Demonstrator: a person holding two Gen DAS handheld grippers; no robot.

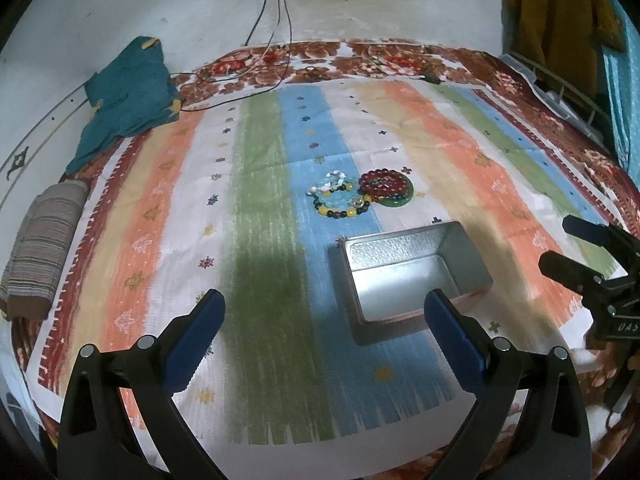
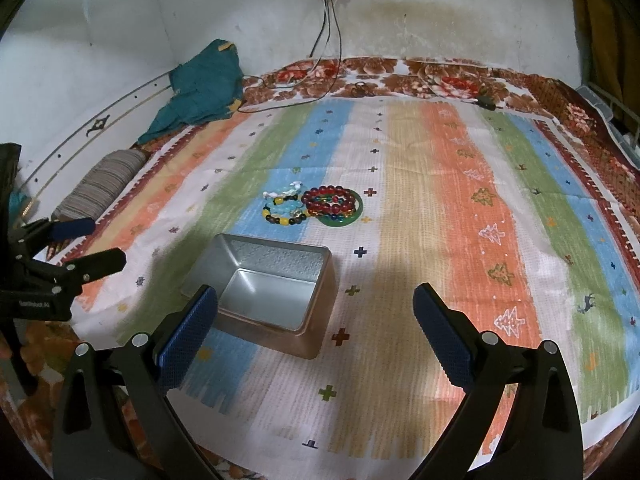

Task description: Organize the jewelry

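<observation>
Both jaws spread, empty; bracelets [image 1: 348,194] well beyond, past tin [image 1: 412,270].

One metal tin [image 2: 276,280], one green bangle [image 2: 344,220], several beaded bracelets [image 2: 304,206] heaped, exact number unclear

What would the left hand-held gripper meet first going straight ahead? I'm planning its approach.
Probably the striped cloth, just left of the open metal tin; the left hand-held gripper is open and empty. Depth is unclear.
</observation>
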